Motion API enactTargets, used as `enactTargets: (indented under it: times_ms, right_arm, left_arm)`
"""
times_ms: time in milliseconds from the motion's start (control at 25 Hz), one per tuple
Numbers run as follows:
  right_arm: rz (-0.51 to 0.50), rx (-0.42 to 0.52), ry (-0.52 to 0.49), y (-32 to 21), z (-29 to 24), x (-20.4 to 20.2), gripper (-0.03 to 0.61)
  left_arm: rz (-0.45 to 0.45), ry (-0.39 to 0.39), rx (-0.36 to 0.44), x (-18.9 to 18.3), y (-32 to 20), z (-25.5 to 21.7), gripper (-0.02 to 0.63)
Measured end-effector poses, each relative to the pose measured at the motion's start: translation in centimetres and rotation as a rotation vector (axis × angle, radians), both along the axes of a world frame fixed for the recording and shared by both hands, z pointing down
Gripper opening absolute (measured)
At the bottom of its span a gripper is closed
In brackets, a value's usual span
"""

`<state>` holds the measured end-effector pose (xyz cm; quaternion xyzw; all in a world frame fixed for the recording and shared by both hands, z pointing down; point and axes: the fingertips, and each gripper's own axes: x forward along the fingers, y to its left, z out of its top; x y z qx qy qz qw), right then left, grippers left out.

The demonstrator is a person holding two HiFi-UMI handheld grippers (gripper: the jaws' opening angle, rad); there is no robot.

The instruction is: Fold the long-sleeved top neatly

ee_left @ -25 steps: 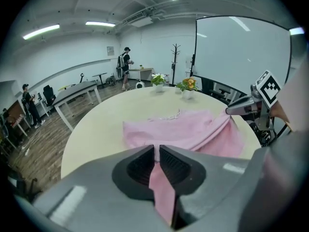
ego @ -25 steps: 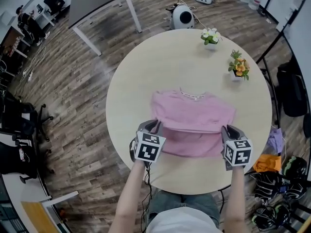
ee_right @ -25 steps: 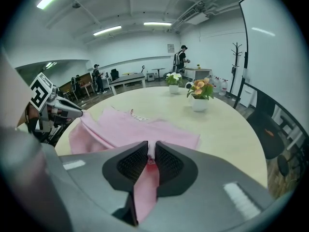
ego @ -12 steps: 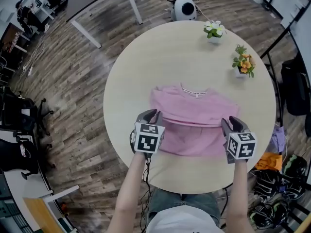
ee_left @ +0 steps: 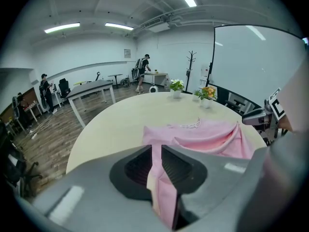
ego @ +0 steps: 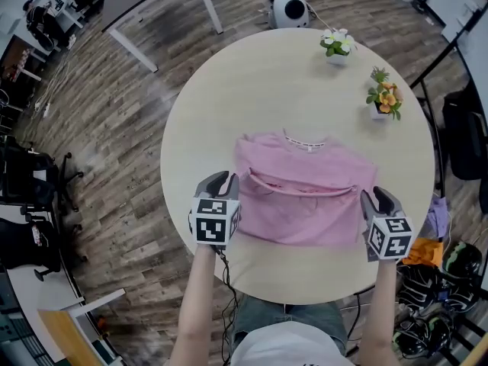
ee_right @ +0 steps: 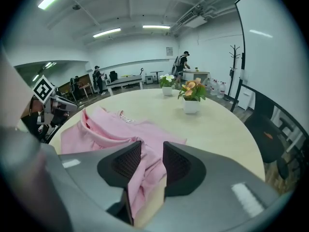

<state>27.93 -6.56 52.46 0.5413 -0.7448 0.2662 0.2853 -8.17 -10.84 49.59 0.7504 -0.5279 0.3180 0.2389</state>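
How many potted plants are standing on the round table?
2. A white-flowered pot sits at the far edge of the round table; an orange-flowered pot sits nearer, toward the right edge. Both stand beyond the pink top. None seems hidden.

The pink top (ego: 305,204) covers the near middle of my round table (ego: 229,90), so a sweep there meets cloth. Beyond its collar the tabletop lies bare to the far rim, and it is bare on my left of the top too. Far right, two pots block me: the orange-flowered pot (ego: 383,99) near the top's shoulder, the white-flowered pot (ego: 336,46) by the rim. A bare strip runs between hem and near edge.
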Motion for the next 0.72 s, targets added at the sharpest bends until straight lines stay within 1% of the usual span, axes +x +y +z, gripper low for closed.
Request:
enactTargets:
  times_ms: [120, 240, 320, 440, 520, 560, 640, 720]
  right_arm:
    - [-0.042, -0.008, 0.009, 0.2, 0.6, -0.7, 0.172]
    - [-0.103, -0.013, 0.012, -0.1, 1.3, -2.0, 0.187]
    - [-0.155, -0.028, 0.028, -0.3, 1.9, -2.9, 0.199]
    - [-0.231, -0.054, 0.064, -0.7, 2.9, -3.9, 0.209]
    - [-0.252, -0.062, 0.077, -1.3, 3.5, -4.0, 0.207]
    - [-0.252, -0.06, 0.079, -1.6, 3.6, -4.0, 0.194]
    - [-0.241, -0.051, 0.081, -1.6, 3.3, -4.1, 0.145]
    - [-0.232, -0.044, 0.076, -1.5, 2.9, -4.1, 0.117]
  left_arm:
    - [0.021, -0.011, -0.014, -0.2, 0.6, 0.7, 0.061]
    - [0.101, -0.029, -0.035, 0.9, 1.1, 1.6, 0.076]
    - [0.169, -0.043, -0.05, 1.9, 1.4, 2.3, 0.108]
    - [0.255, -0.067, -0.077, 3.6, 1.7, 3.5, 0.184]
    - [0.291, -0.094, -0.084, 4.6, 1.4, 4.2, 0.196]
    - [0.301, -0.103, -0.081, 4.9, 1.1, 4.4, 0.196]
    - [0.307, -0.108, -0.067, 5.1, 0.9, 4.3, 0.196]
    - [0.305, -0.109, -0.061, 5.2, 0.8, 4.5, 0.194]
